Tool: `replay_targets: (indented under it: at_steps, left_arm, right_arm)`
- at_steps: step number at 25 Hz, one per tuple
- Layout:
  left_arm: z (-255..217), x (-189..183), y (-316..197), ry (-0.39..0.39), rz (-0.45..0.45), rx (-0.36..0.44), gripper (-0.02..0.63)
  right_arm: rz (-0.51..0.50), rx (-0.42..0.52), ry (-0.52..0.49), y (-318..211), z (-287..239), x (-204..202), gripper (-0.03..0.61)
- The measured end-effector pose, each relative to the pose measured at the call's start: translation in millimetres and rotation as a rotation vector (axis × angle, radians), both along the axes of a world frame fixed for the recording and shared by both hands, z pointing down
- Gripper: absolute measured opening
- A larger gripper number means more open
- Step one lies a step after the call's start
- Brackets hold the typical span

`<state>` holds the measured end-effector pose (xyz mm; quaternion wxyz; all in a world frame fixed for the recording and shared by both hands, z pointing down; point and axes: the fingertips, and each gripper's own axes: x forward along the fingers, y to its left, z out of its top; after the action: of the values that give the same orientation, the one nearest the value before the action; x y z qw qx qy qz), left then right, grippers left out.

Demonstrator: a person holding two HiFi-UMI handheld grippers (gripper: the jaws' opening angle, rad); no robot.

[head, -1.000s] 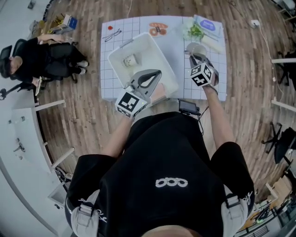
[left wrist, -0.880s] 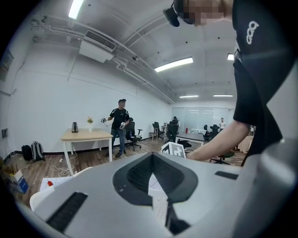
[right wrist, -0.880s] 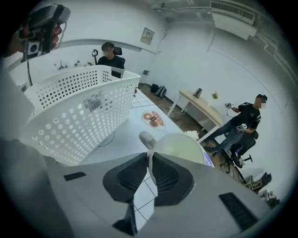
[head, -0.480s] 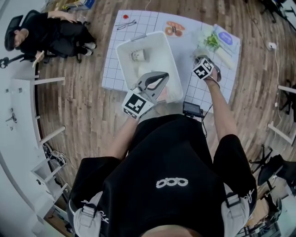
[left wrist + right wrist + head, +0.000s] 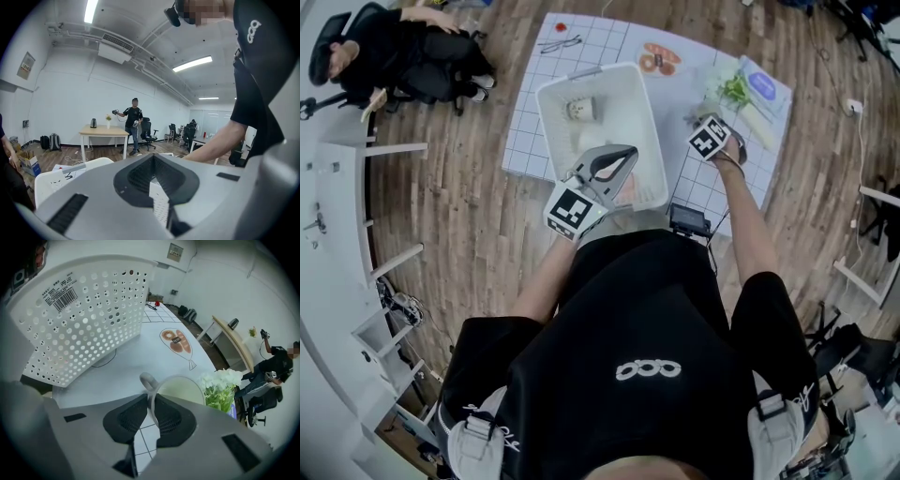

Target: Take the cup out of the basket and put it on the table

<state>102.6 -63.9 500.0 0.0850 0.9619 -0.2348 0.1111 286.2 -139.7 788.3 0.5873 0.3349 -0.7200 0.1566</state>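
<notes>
A pale cup with a loop handle is pinched by its rim in my right gripper. The cup hangs low over the gridded white mat, right of the white perforated basket; whether it touches the mat I cannot tell. In the head view the right gripper points steeply down beside the basket, and its marker cube hides most of the cup. My left gripper hovers over the basket's near edge, shut and empty, as also seen in the left gripper view. A small pale object lies inside the basket.
Green and white flowers and a blue booklet lie beyond the cup. A food picture is printed on the mat. A small black device sits at the table's near edge. A person sits at the far left.
The right gripper has come down with the cup and tipped steeply downward beside the basket. The left gripper has sunk slightly over the basket's near edge.
</notes>
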Motion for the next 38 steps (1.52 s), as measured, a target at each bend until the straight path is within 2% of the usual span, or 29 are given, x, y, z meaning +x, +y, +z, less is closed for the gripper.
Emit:
replay_targets:
  at_steps: [8,11,13,16,22,25,32,38]
  left_arm:
    - [-4.8,-3.4,-3.6,0.008,0.036,0.004,0.008]
    - [-9.4,-9.4,-6.1,0.012,0.051,0.012,0.008]
    - [-11.7,-13.9,-8.6,0.016,0.06,0.016,0.008]
    - [-15.3,-21.1,-12.9,0.02,0.078,0.022,0.008]
    - [-22.7,-41.3,-18.3,0.018,0.117,0.023,0.008]
    - [-22.9,-51.0,-18.9,0.018,0.133,0.021,0.008]
    - [-23.7,-73.3,-17.2,0.037,0.153,0.007,0.008]
    - [-25.4,-88.0,-16.7,0.042,0.143,0.014,0.008]
  right_arm:
    - [0.016,0.039,0.017,1.6,-14.0,1.3,0.049]
    - [0.056,0.073,0.031,8.9,-36.5,5.2,0.049]
    - [0.097,0.119,0.007,16.2,-57.9,4.4,0.049]
    - [0.188,0.248,-0.072,27.2,-108.3,-0.9,0.049]
    - [0.345,0.58,-0.271,52.9,-236.5,-34.2,0.041]
    - [0.392,0.687,-0.394,71.7,-281.3,-59.5,0.027]
    - [0.4,0.829,-0.596,108.7,-339.5,-127.7,0.023]
    - [0.379,0.801,-0.634,114.4,-333.7,-163.3,0.023]
